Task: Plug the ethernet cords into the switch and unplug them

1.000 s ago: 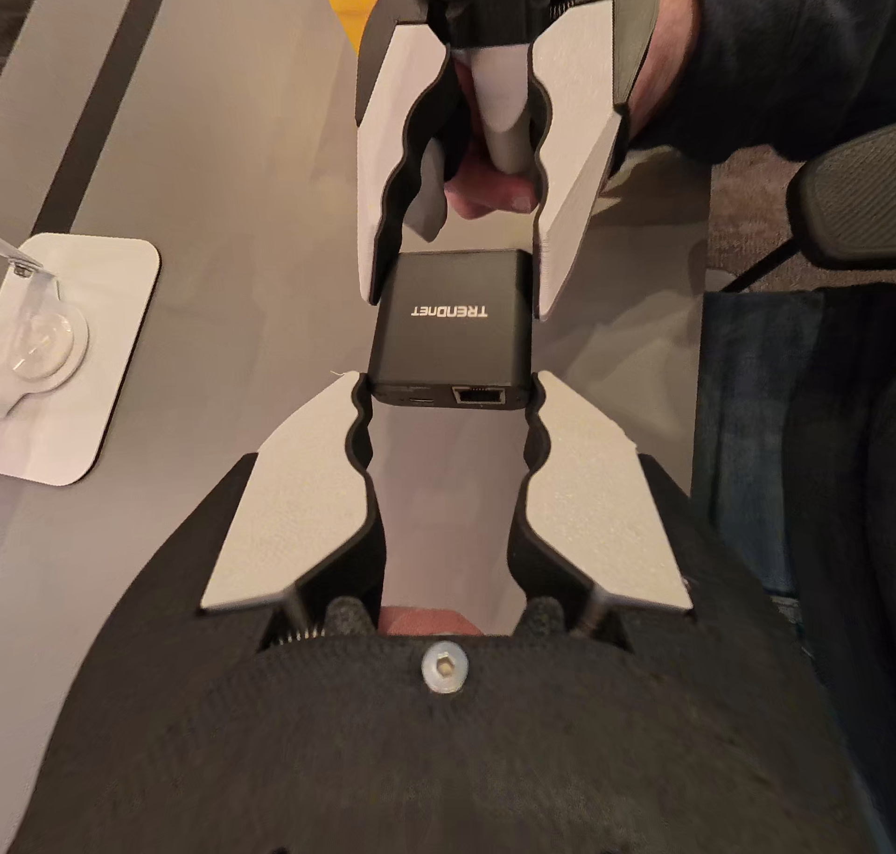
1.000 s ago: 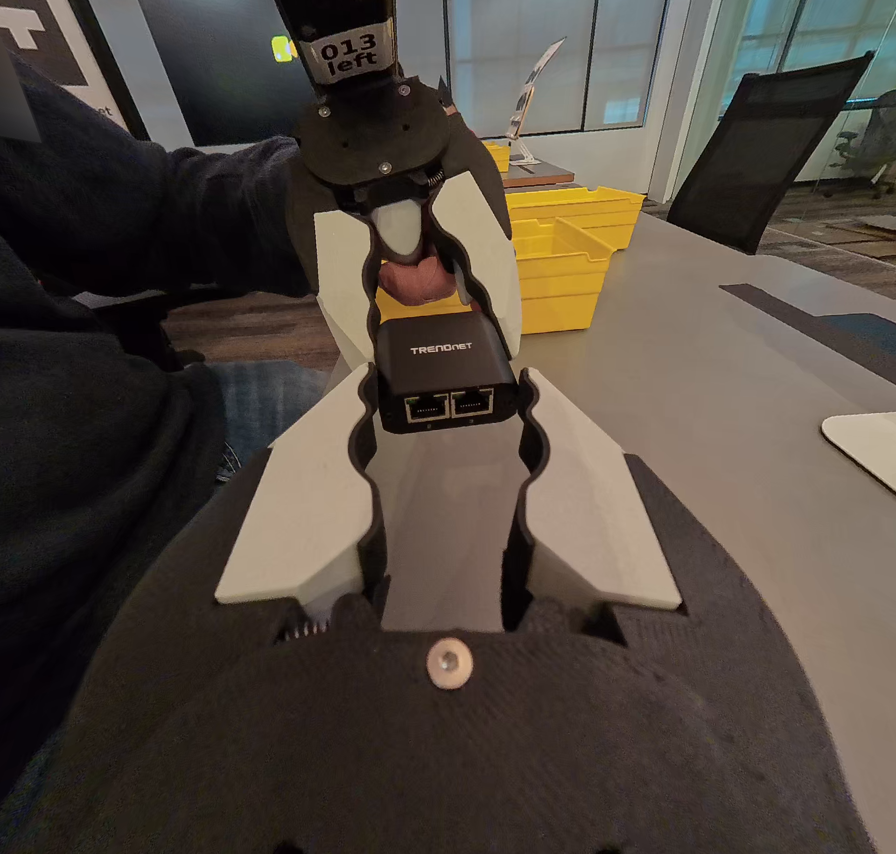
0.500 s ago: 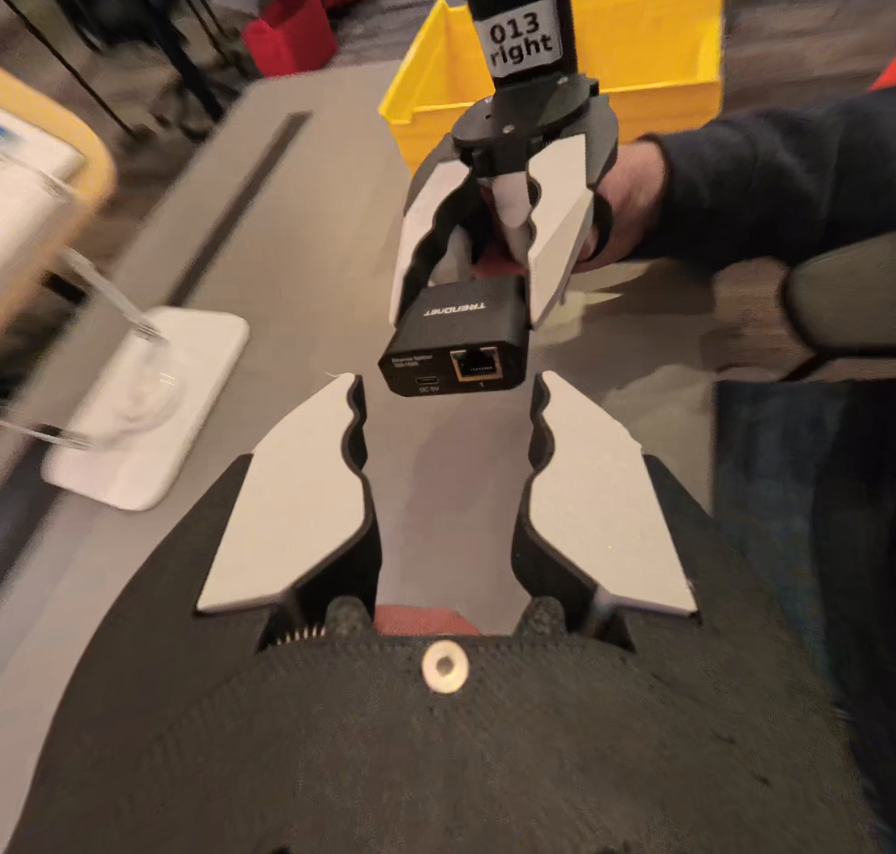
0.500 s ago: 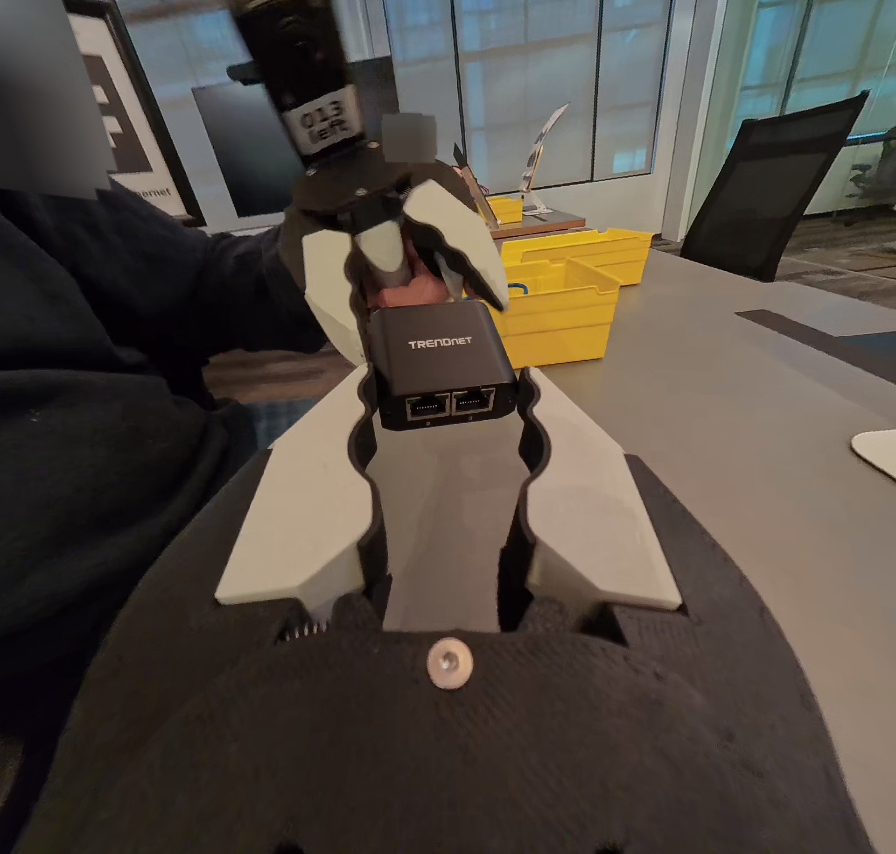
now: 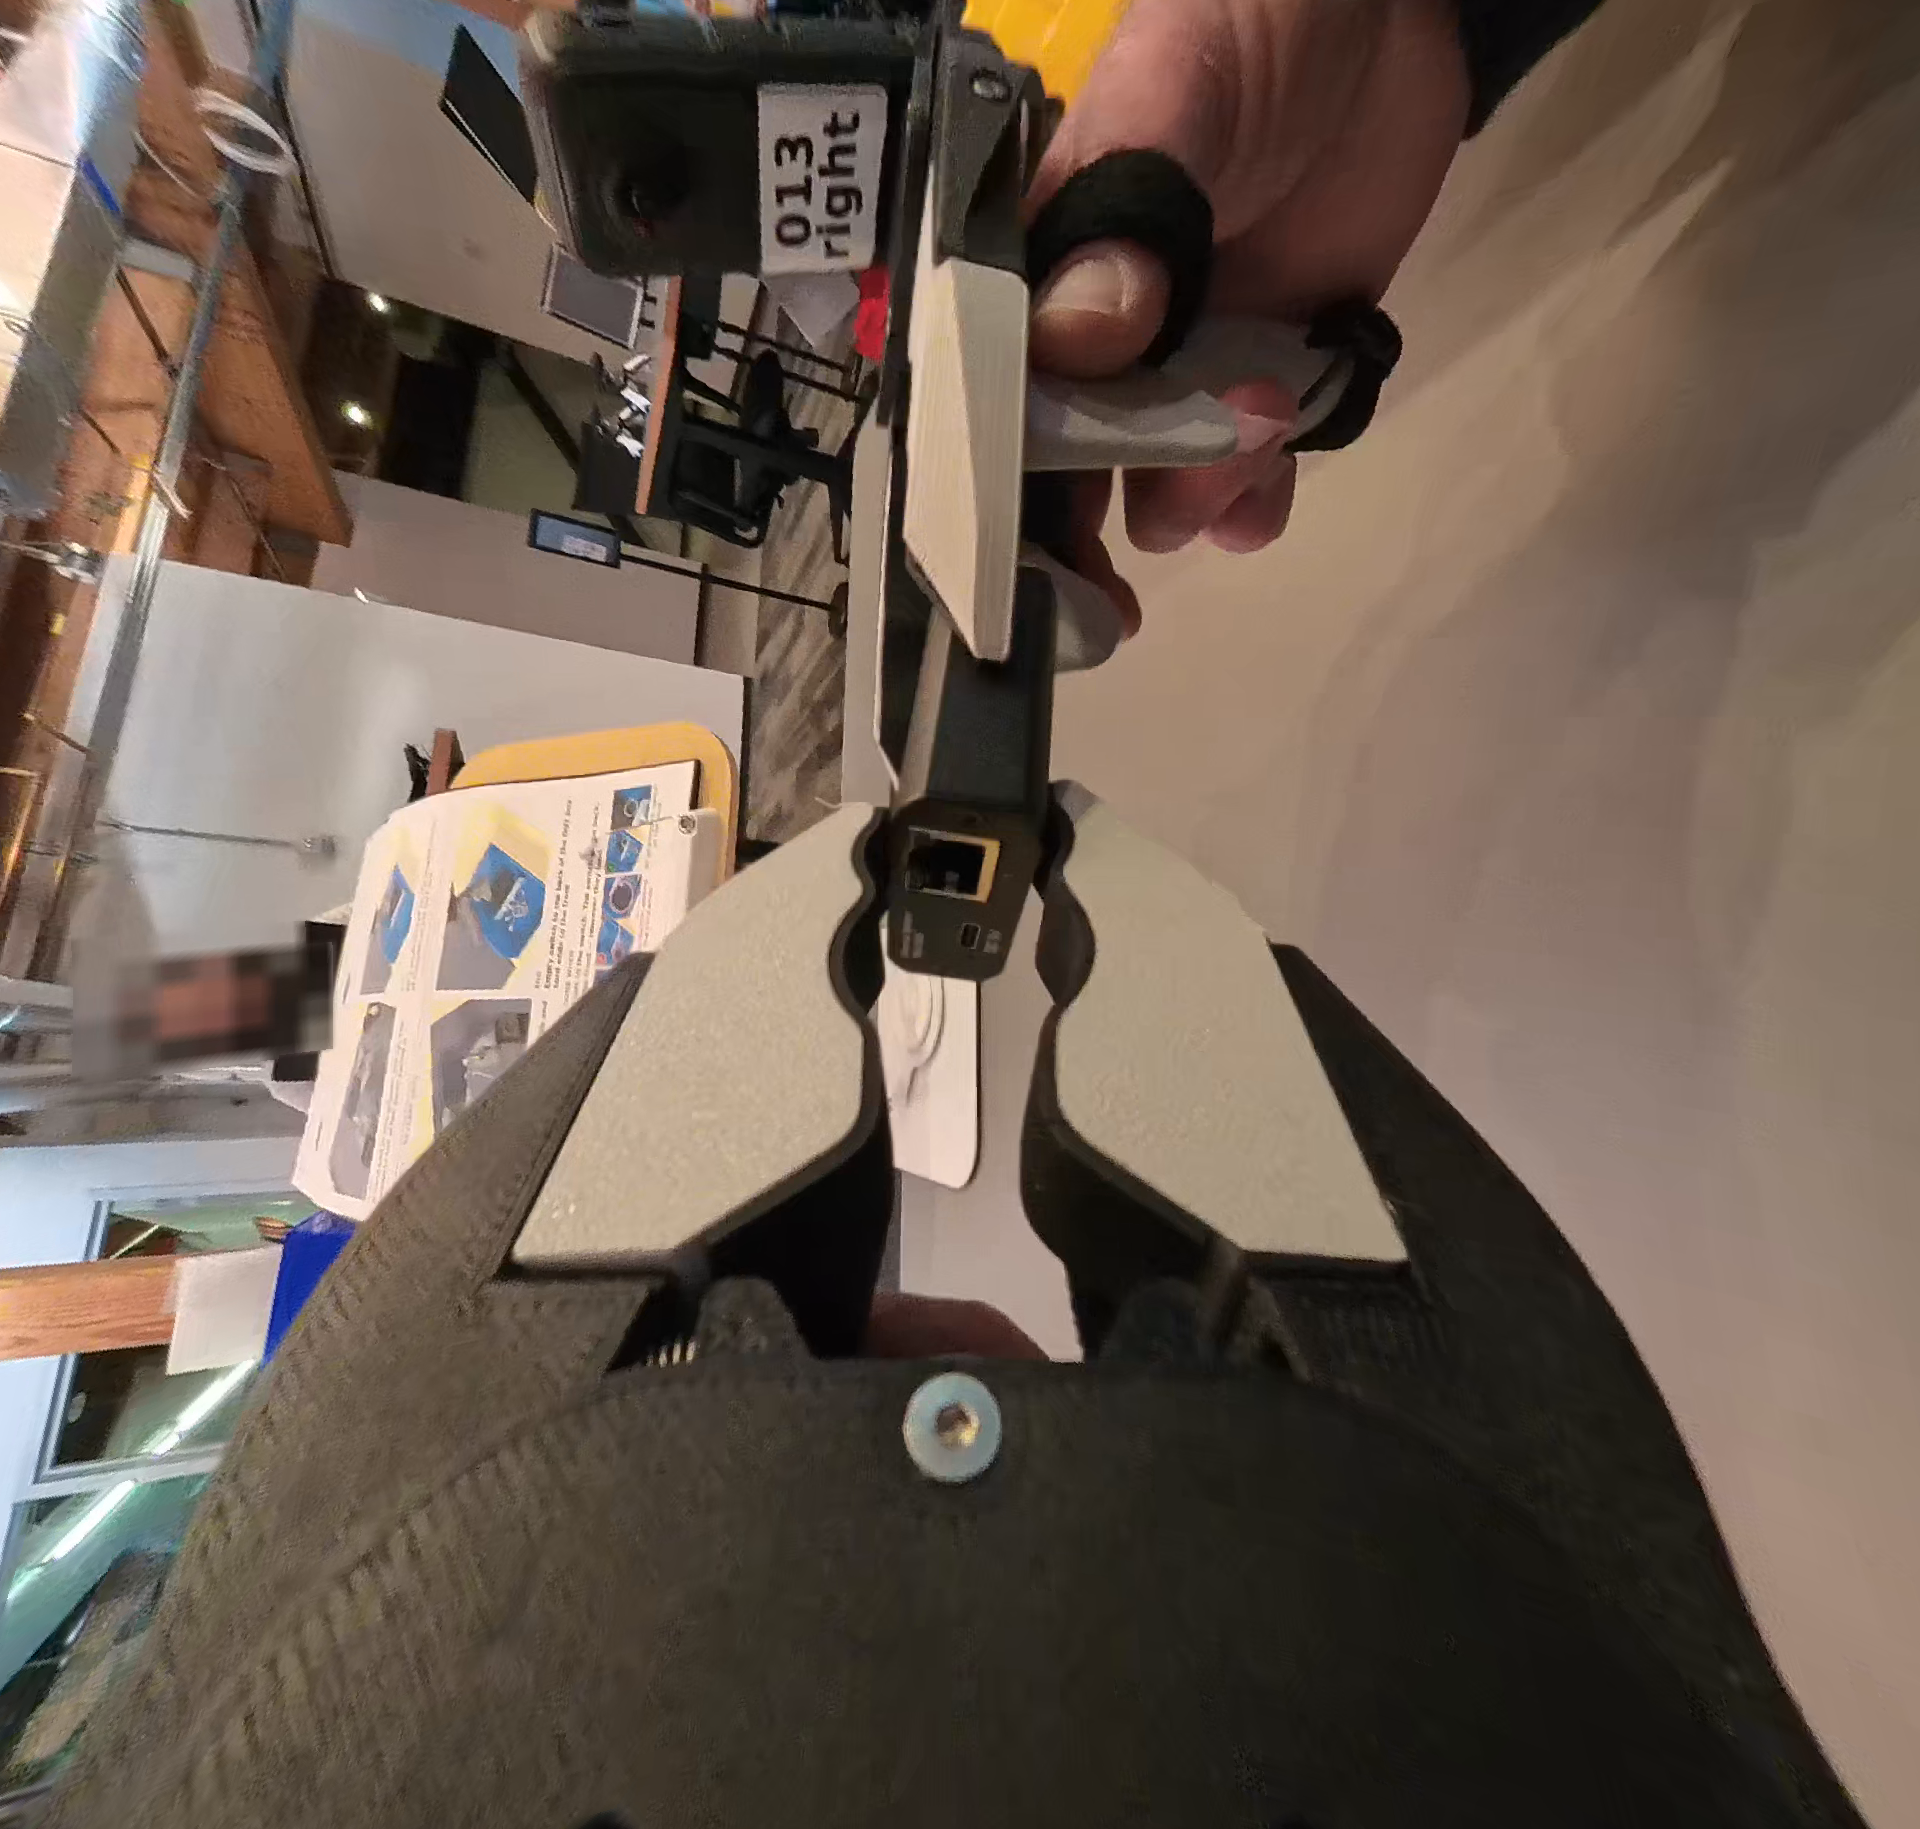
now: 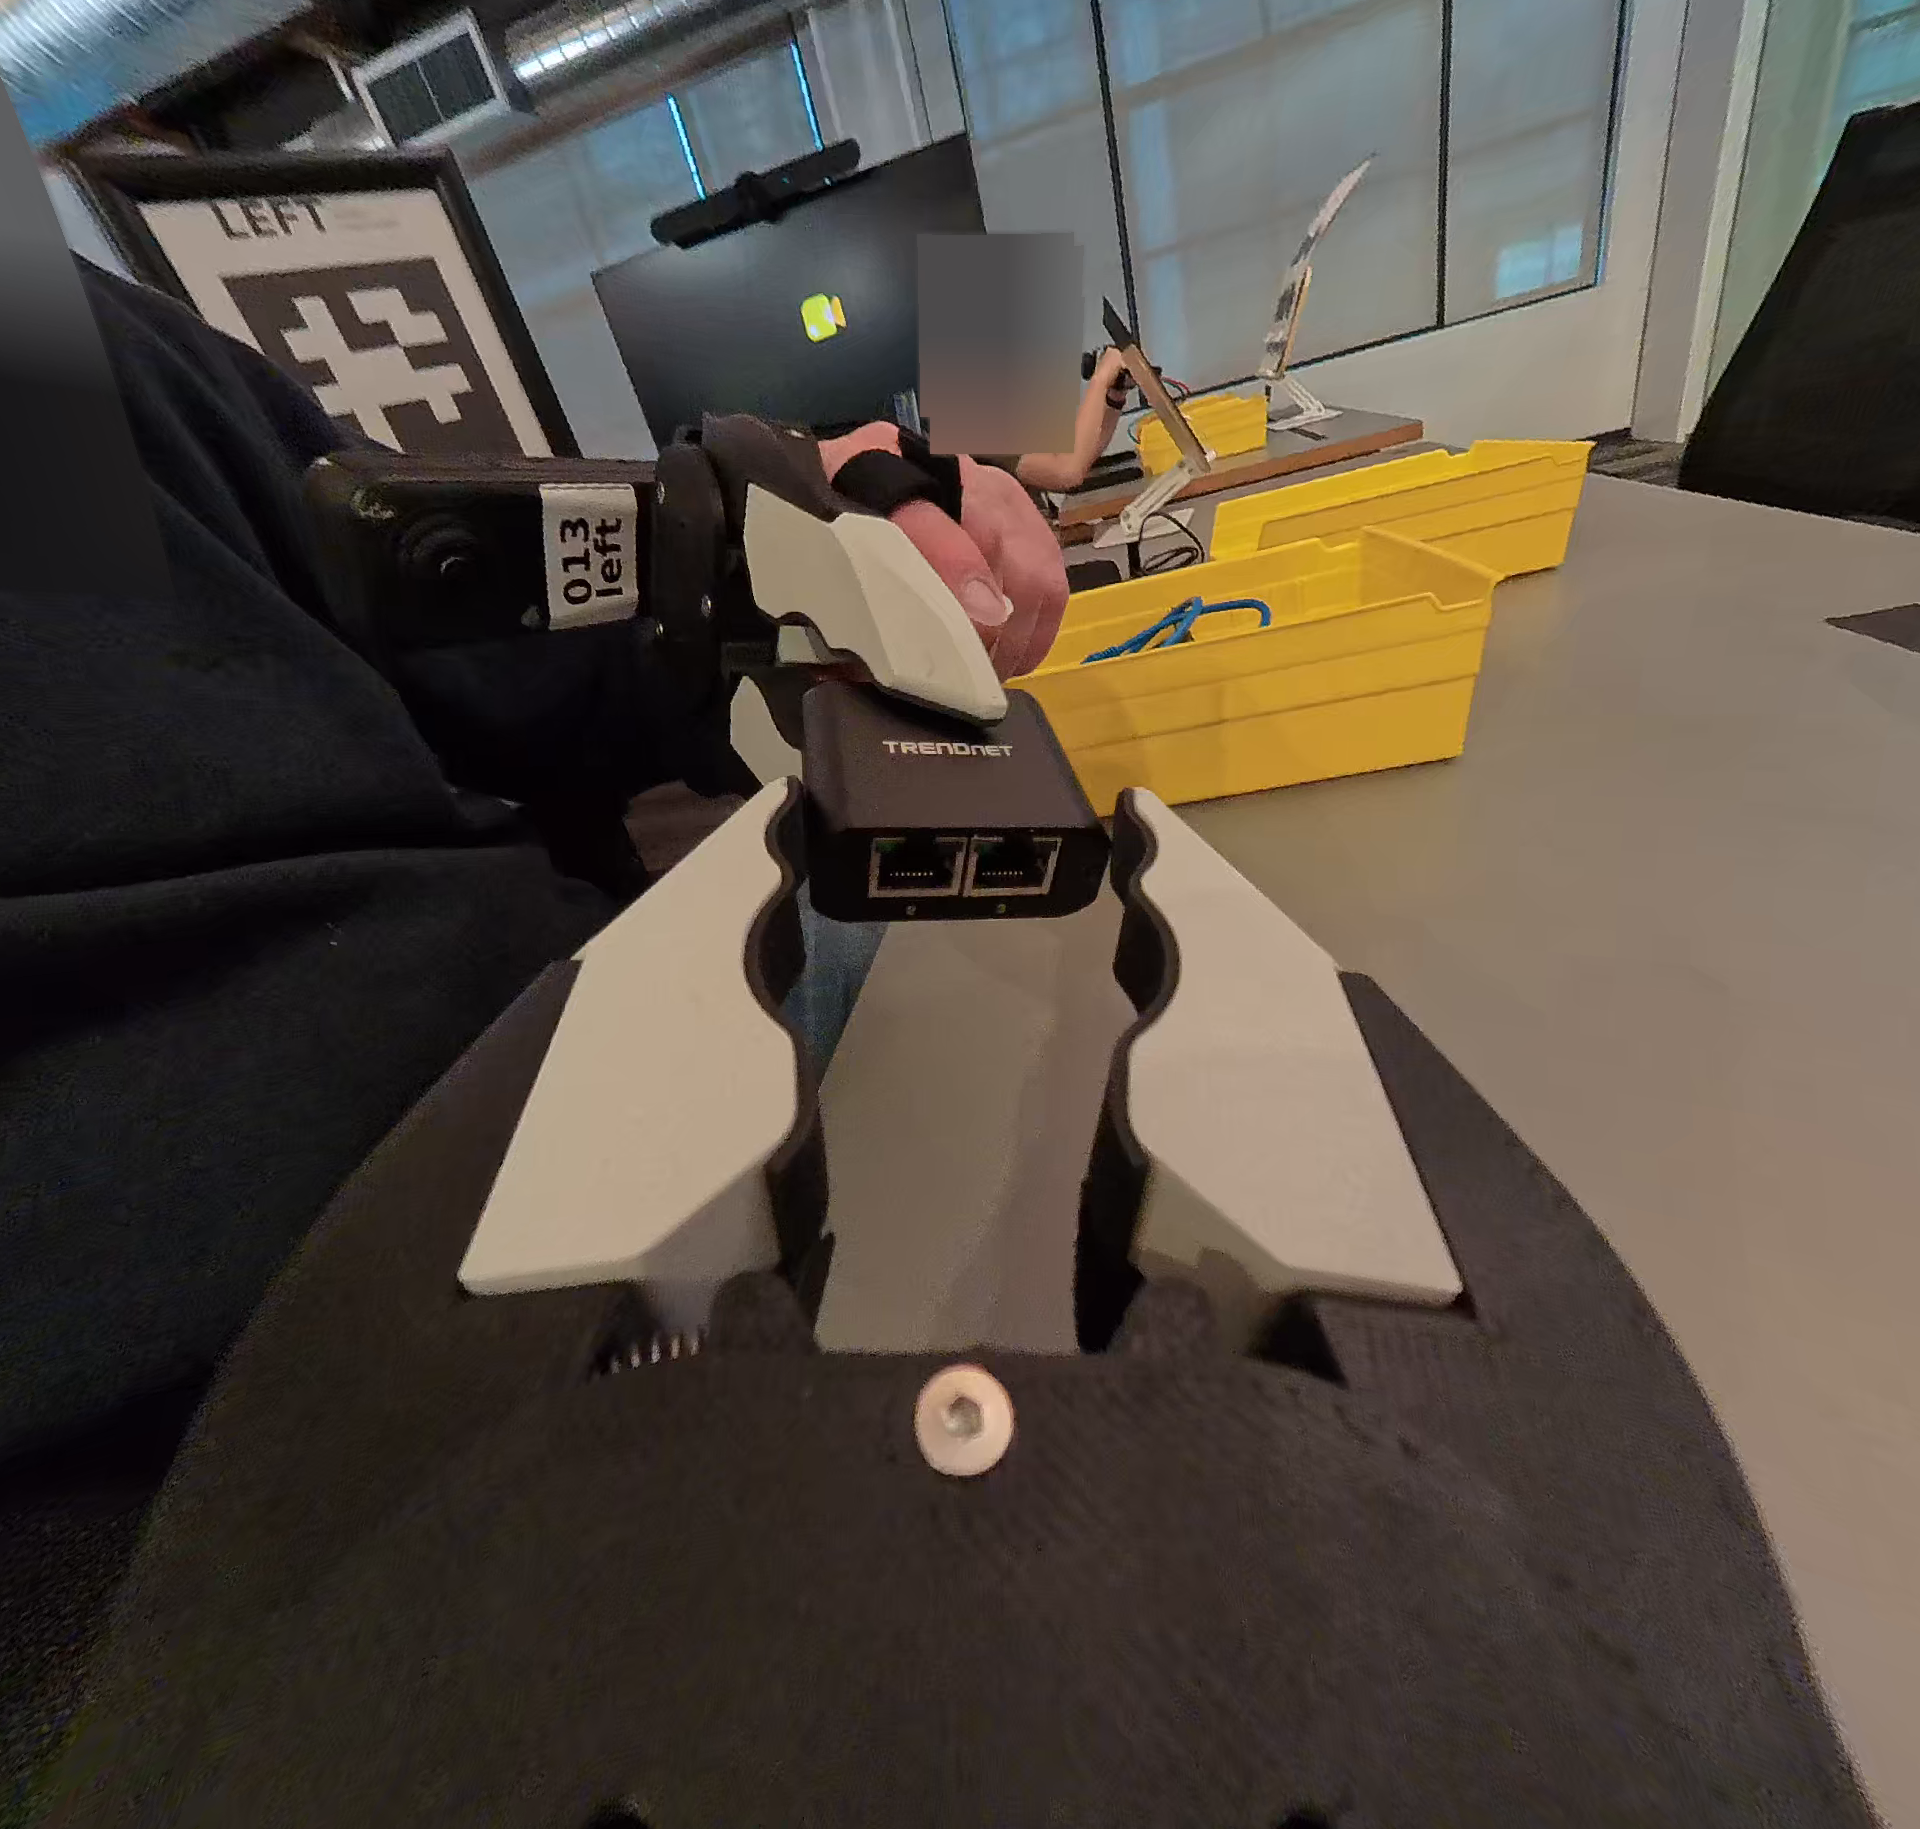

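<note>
The switch (image 6: 951, 808) hangs above the table (image 6: 1558, 844), its long axis spanning both grippers: left gripper (image 5: 956, 880) and right gripper (image 6: 956, 849) each clamp an end, jaws closed on it.

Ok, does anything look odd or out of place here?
The switch is held in mid-air, pinched from opposite ends by the left tongs and the right tongs, with the left rolled sideways. Both ports facing the right tongs are empty; a blue cord lies in the yellow bin.

Left tool (image 5: 961, 880) now rolled sideways, on switch (image 5: 958, 891).
</note>
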A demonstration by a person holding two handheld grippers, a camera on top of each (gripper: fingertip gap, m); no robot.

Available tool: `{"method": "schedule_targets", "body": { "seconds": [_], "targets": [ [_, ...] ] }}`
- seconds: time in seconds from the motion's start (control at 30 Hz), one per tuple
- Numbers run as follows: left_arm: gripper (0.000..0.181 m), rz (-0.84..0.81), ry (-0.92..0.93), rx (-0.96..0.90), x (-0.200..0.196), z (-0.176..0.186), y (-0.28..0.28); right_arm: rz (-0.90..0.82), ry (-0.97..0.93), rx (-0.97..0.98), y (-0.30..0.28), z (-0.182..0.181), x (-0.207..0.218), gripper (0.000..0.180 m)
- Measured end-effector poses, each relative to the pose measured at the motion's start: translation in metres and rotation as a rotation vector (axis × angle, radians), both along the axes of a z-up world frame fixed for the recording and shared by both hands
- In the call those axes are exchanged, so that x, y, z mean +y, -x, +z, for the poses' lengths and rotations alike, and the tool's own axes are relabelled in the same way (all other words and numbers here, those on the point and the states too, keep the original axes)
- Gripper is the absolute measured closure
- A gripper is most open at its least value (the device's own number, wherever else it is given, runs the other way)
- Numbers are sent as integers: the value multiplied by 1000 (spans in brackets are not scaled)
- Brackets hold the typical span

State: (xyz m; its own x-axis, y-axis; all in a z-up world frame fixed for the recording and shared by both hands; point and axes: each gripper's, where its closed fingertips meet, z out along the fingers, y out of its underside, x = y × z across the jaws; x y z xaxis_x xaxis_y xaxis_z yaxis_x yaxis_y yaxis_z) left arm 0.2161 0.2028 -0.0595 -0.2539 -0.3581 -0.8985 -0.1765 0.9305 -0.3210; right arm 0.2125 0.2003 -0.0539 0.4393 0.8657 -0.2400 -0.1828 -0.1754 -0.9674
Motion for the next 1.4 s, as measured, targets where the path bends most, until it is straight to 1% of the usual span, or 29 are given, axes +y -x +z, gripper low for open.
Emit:
{"method": "schedule_targets", "body": {
  "seconds": [0.07,0.13,0.23,0.3,0.47,0.6,0.7,0.77,0.83,0.87,0.97,1.03,1.1,1.17,1.2,1.27,1.3,1.33,1.37,1.4],
  "targets": [
    [157,-12,15,-40,-3,6,0,5,9,27,0,1,1,112],
    [156,-16,-20,-46,-4,7,-1,30,8,45,4,4,0,114],
    [157,-33,-46,-96,-7,14,-2,73,28,56,13,5,-1,114],
    [157,-51,-74,-100,-10,14,-3,104,26,84,16,10,-3,120],
    [157,-107,-78,-110,-15,17,0,144,18,90,20,13,-7,119],
    [156,-129,-66,-110,-17,17,2,154,6,75,23,14,-10,120],
    [157,-117,-76,-121,-15,16,1,140,3,52,22,12,-8,120],
    [153,-96,-50,-114,-13,13,1,124,0,43,21,11,-7,119],
    [142,-71,-30,-116,-10,15,4,115,-3,42,19,11,-7,119],
    [136,-44,-10,-111,-6,16,6,104,-5,39,18,11,-6,119],
    [134,53,45,-87,12,22,22,75,-6,31,10,7,-6,119],
    [131,149,78,-73,33,30,42,48,0,26,4,3,-5,119],
    [130,268,49,-56,64,42,71,19,8,25,-4,-3,-4,119],
    [130,463,-18,-27,111,58,114,-10,17,17,-10,-10,-3,120],
    [131,540,-20,-27,130,67,138,-25,21,9,-13,-14,-2,120],
    [131,692,41,19,165,73,184,-48,28,1,-17,-22,1,120],
    [132,760,17,19,183,77,206,-54,32,0,-18,-25,1,120],
    [134,808,-6,40,198,76,226,-58,34,1,-18,-28,2,120],
    [138,852,12,95,211,66,244,-61,38,-1,-18,-31,3,120],
    [138,900,37,141,224,56,261,-63,44,-7,-18,-34,4,120]
  ]
}}
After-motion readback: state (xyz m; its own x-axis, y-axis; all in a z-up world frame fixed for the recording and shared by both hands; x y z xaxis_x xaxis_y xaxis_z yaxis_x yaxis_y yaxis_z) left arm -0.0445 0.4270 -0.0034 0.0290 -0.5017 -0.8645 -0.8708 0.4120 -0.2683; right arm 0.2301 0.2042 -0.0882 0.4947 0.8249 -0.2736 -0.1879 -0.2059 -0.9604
